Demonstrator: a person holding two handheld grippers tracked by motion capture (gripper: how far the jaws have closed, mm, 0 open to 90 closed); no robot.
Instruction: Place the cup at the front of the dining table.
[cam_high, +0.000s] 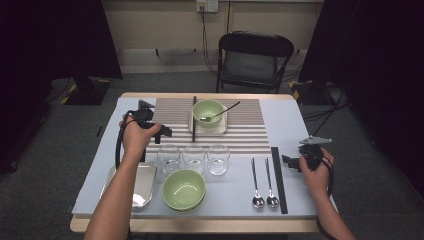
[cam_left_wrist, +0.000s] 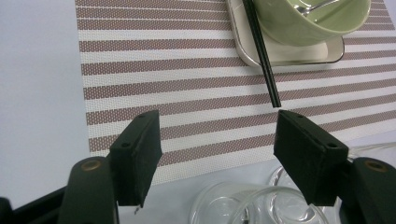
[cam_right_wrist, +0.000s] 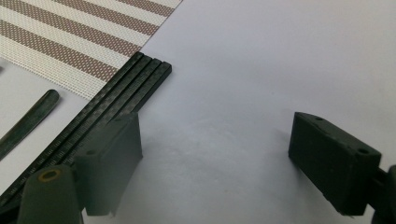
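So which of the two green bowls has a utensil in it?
The far bowl, on the small tray atop the striped mat; the near bowl is empty.

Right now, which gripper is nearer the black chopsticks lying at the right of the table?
Right. The right gripper hovers open just beside the chopsticks, at their right. The left gripper is across the table, open over the striped mat above the glasses.

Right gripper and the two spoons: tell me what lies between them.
In the high view, a bundle of black chopsticks lies on the table between the right gripper and the two spoons; nothing else.
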